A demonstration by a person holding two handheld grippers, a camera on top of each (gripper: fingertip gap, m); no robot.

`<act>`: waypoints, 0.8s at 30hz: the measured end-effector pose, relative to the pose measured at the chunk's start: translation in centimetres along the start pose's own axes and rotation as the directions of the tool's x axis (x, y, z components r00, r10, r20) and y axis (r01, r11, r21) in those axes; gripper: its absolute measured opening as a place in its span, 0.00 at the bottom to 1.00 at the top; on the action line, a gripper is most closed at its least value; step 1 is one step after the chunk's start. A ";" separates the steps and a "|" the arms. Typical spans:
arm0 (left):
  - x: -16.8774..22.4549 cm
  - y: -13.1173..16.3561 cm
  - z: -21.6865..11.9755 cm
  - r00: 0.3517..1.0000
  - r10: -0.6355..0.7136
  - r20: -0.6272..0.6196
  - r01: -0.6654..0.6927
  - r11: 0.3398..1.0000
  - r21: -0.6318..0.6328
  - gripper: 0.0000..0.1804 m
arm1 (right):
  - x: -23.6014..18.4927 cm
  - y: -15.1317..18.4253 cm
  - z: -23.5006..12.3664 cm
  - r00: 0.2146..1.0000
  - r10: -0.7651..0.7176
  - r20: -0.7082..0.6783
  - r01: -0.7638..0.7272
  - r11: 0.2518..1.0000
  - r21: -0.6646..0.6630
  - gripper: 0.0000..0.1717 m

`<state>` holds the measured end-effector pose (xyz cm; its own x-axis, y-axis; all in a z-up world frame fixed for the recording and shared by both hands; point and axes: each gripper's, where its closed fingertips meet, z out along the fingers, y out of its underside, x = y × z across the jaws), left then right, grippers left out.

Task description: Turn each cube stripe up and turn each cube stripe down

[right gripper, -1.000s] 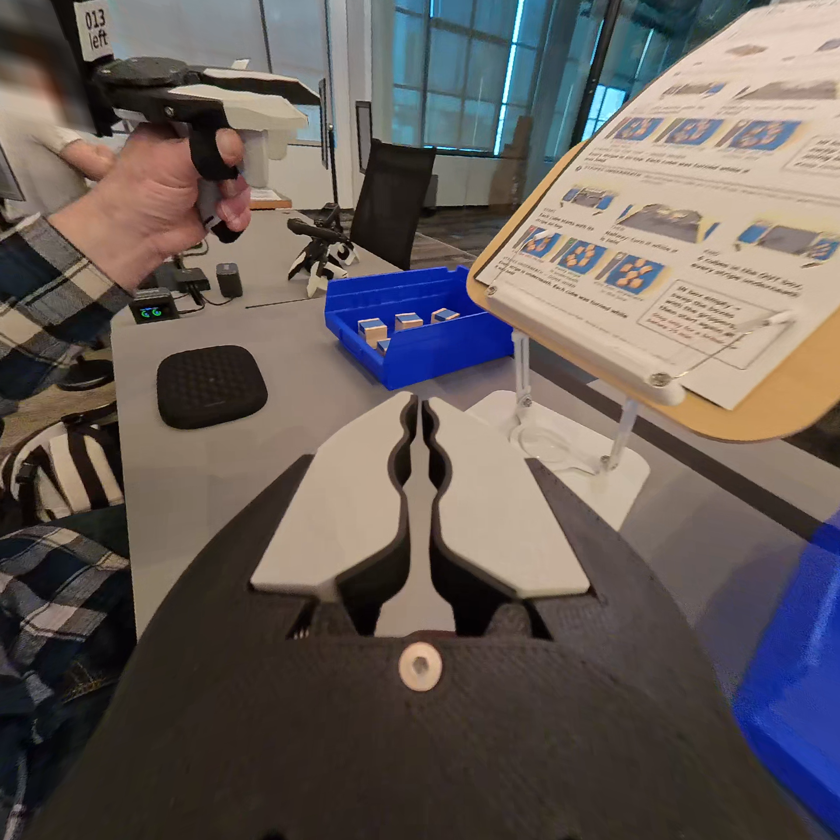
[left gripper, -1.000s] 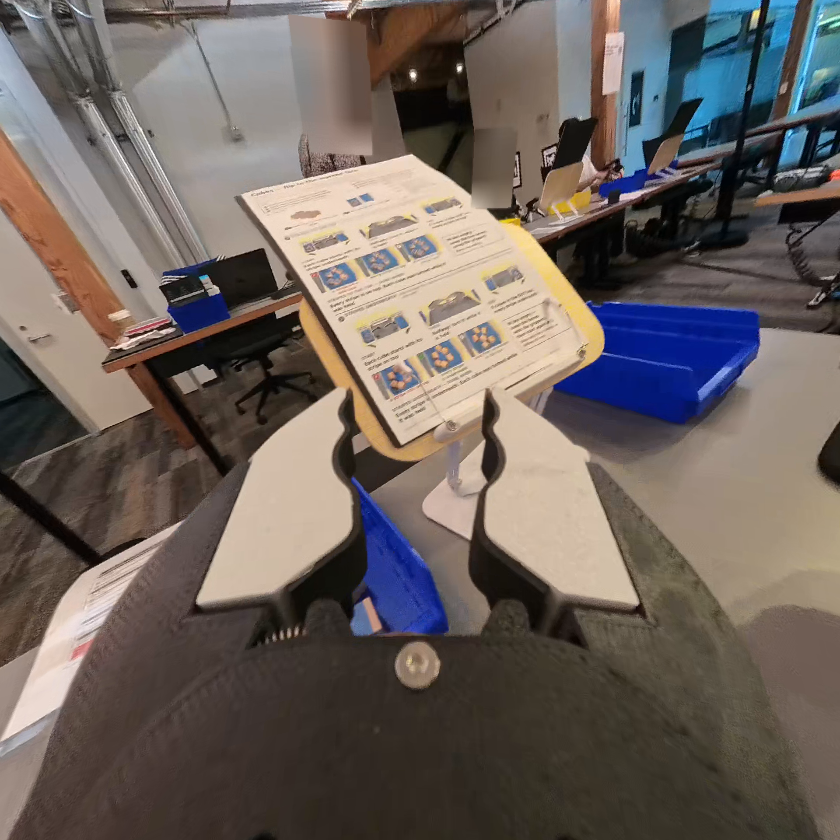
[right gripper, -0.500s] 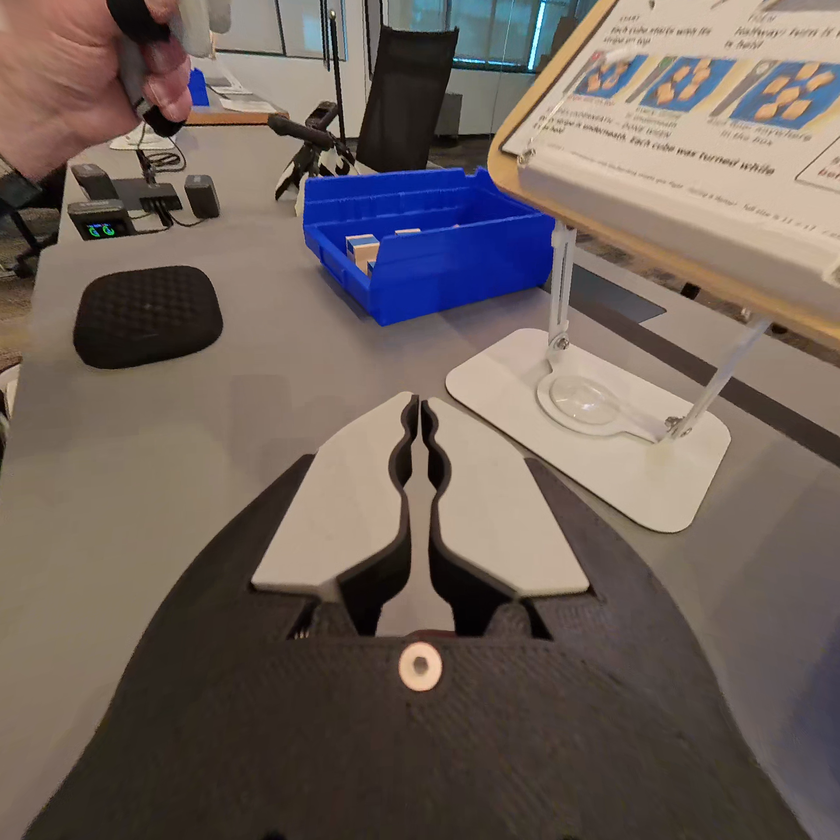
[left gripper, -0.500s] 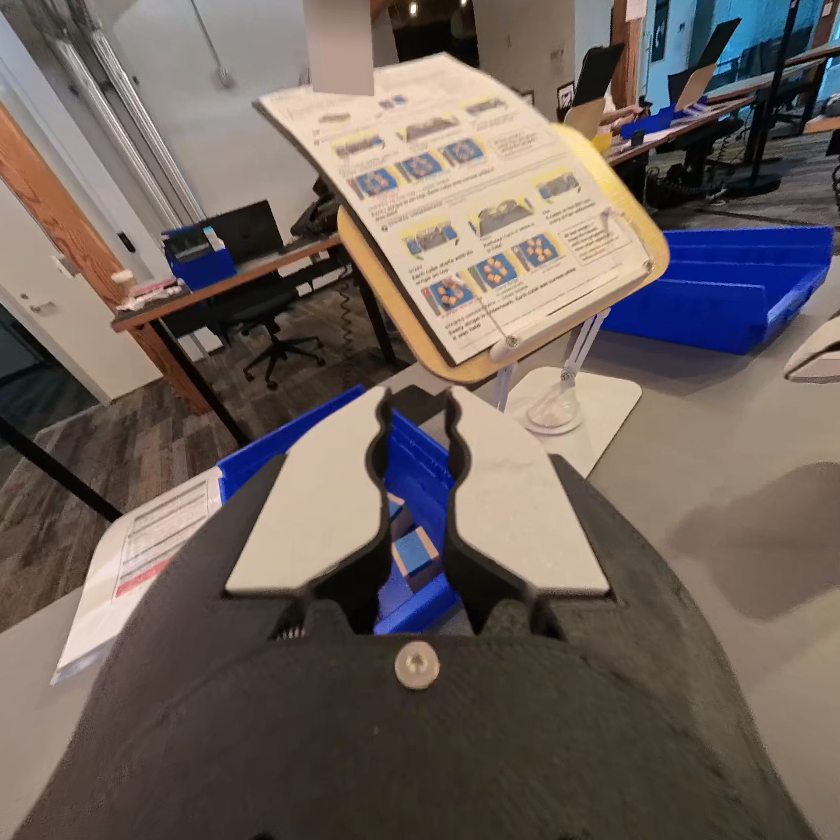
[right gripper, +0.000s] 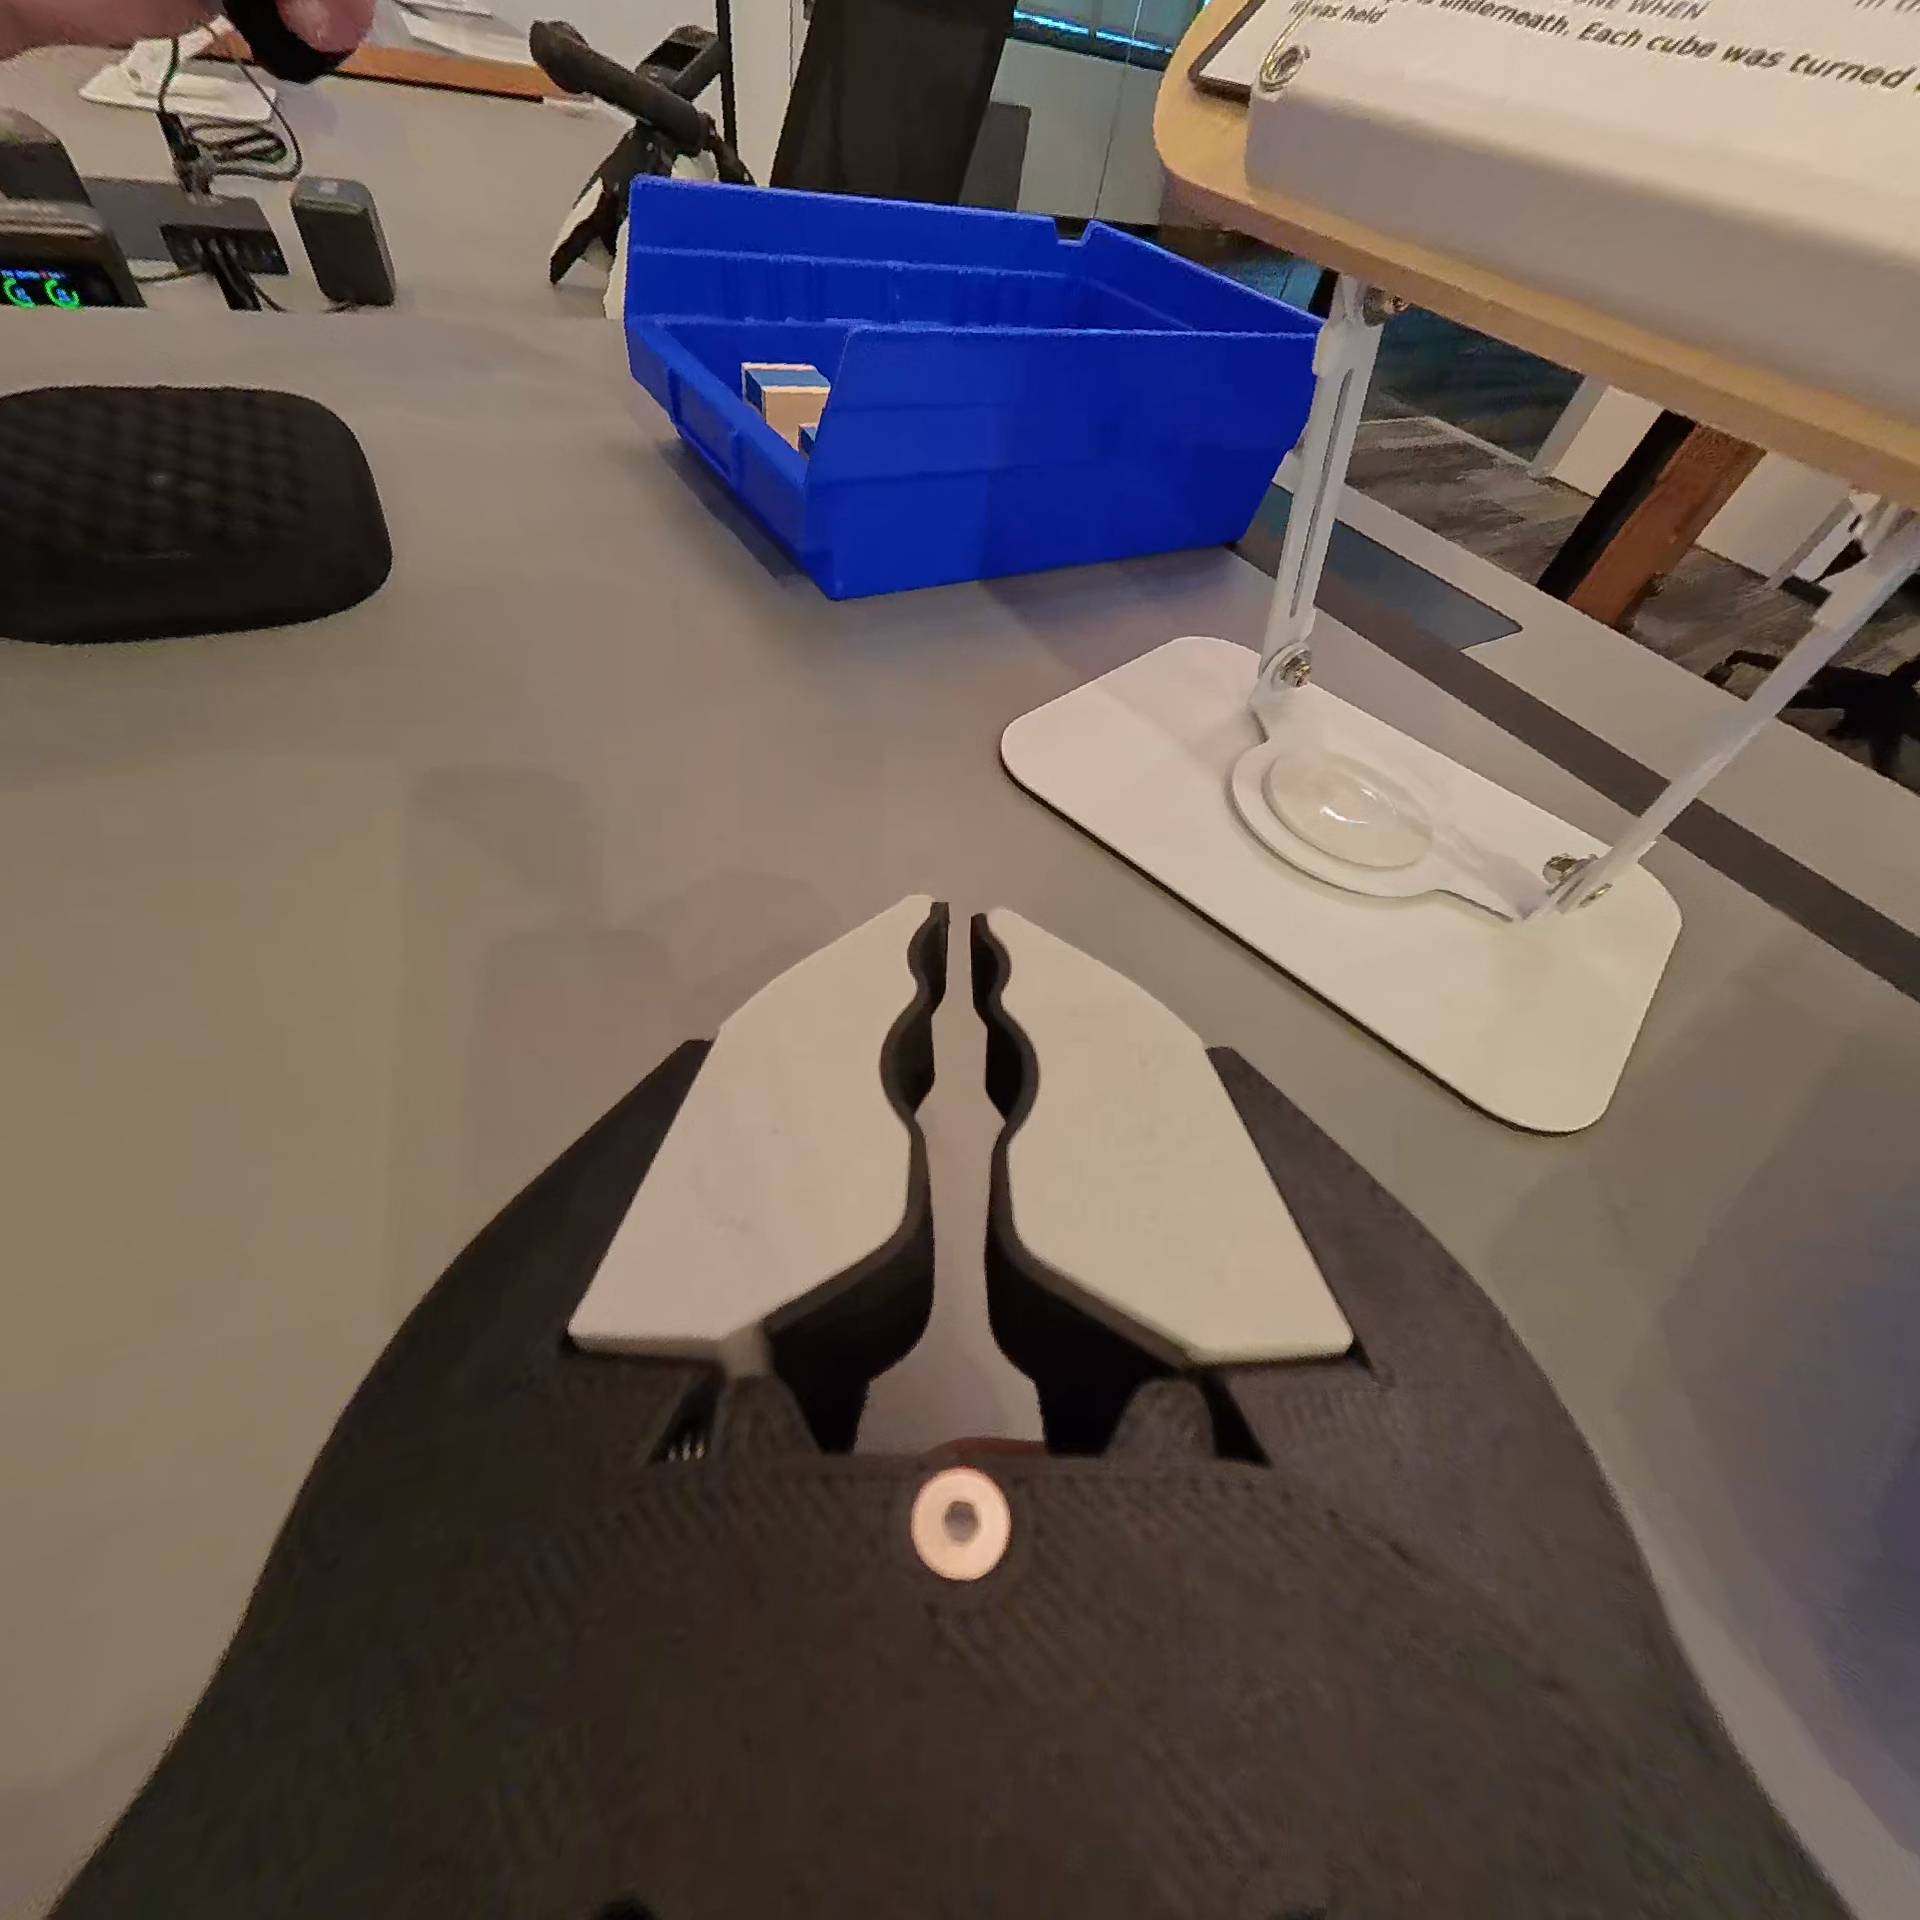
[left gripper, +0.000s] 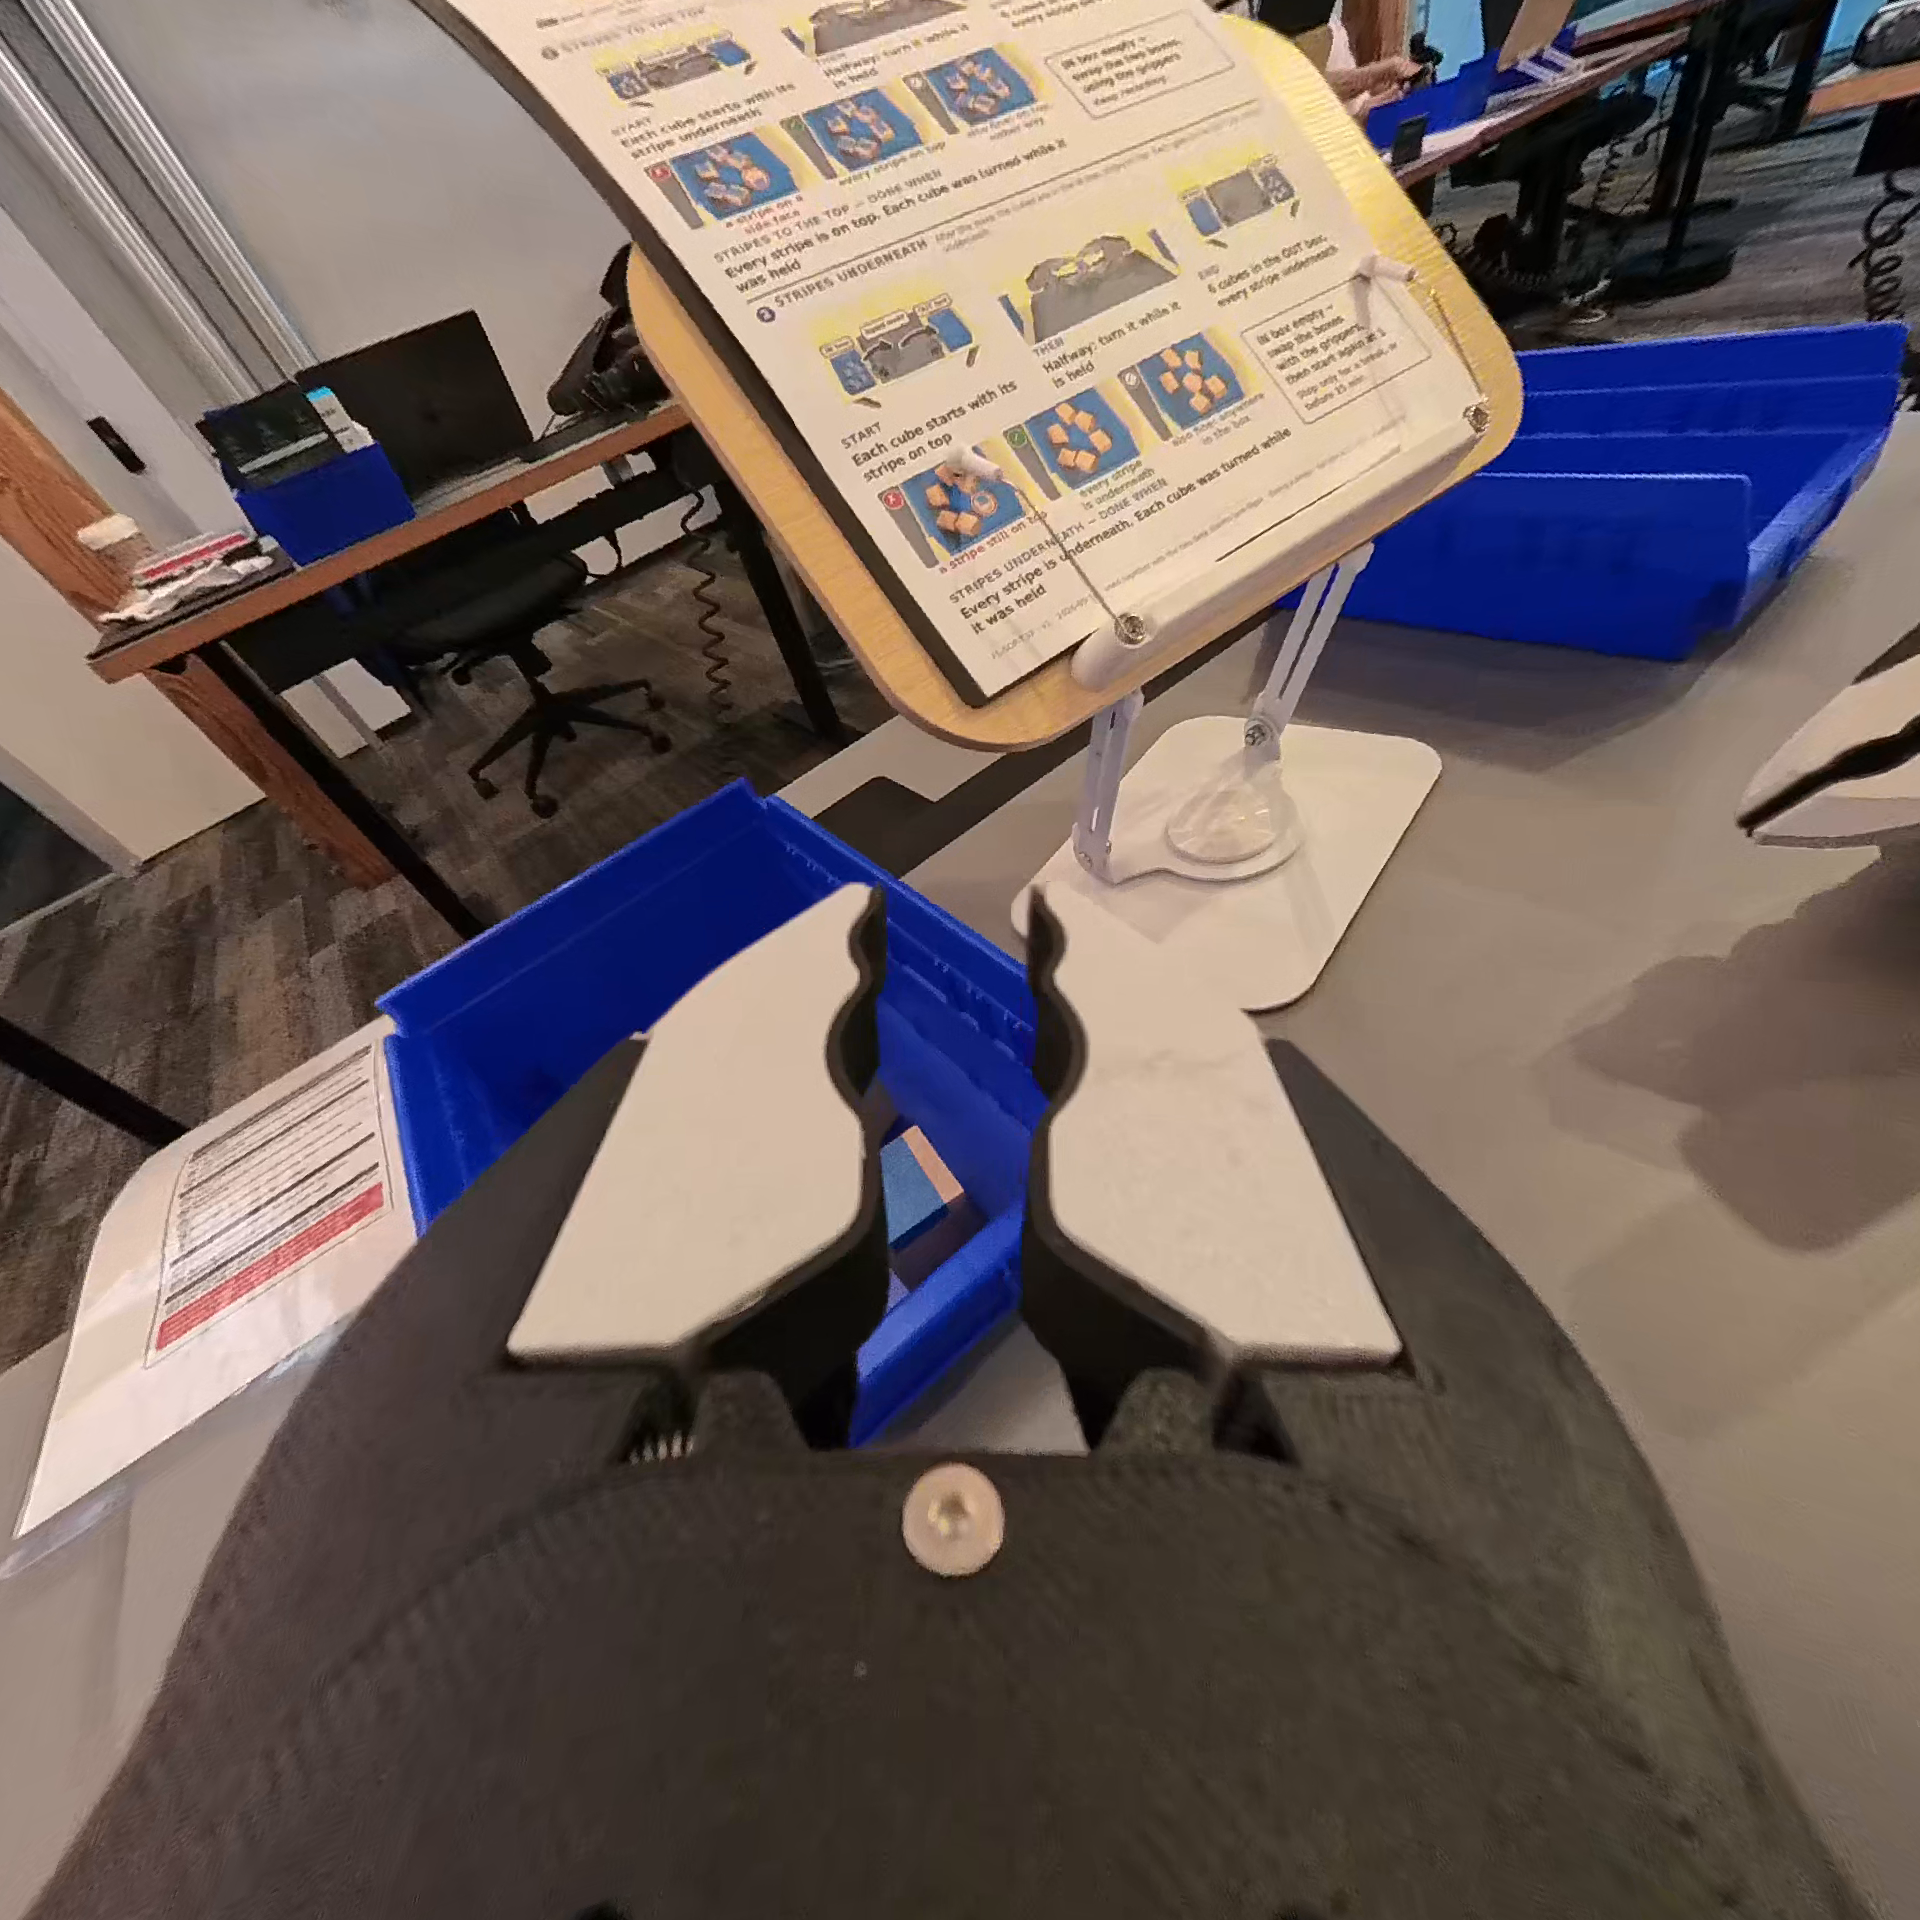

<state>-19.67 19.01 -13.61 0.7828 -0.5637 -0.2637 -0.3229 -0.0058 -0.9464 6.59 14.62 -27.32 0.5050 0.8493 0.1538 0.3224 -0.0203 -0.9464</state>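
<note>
1. blue plastic now fills the gap ahead of the left gripper (left gripper: 954,914): a second ago it pointed up at the instruction board (left gripper: 1039,343), and it has since tipped down over the near bin (left gripper: 582,966), so i judge the first pick is being lined up.
2. its jaws have narrowed from a wide spread but are still parted, with nothing between the fingers (left gripper: 748,1122); no cube is gripped.
3. right gripper (right gripper: 958,914) has sunk low over the bare grey table (right gripper: 520,883). its jaws are all but closed, only a thin slit between them, and they hold nothing.
4. near bin holds the task's cubes: one cube (left gripper: 920,1184), blue and pale wood, shows between the left fingers, down inside the bin and well below the tips.
5. from the right wrist view, that same bin (right gripper: 1039,499) shows a cube (right gripper: 784,400) by its open front; how many more it holds i cannot tell.
6. second bin (left gripper: 1621,520) sits beyond the stand; no contents show.
</note>
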 end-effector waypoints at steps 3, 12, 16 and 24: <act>-0.4 0.7 0.1 1.000 -0.009 0.003 0.009 0.999 -0.038 0.24 | 0.2 0.0 -0.1 1.000 -0.014 -0.013 0.014 1.000 0.005 0.03; -0.8 1.7 0.0 0.999 0.045 -0.022 -0.047 0.994 -0.102 0.27 | 0.0 0.3 0.2 1.000 0.004 0.014 -0.004 1.000 -0.015 0.02; -0.7 2.6 0.3 0.997 0.066 -0.035 -0.071 0.987 -0.144 0.26 | -0.1 0.4 0.3 1.000 -0.001 0.019 0.001 1.000 -0.024 0.02; -0.7 3.0 0.8 0.996 0.074 -0.047 -0.080 0.984 -0.157 0.25 | -1.0 0.9 0.6 0.997 -0.046 0.055 0.050 0.997 -0.061 0.01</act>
<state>-20.75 20.06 -16.47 0.7310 -0.6008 -0.3234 -0.4640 -0.0901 -0.8813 5.87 14.09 -28.50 0.4452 0.8768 0.1818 0.3950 -0.0101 -0.9186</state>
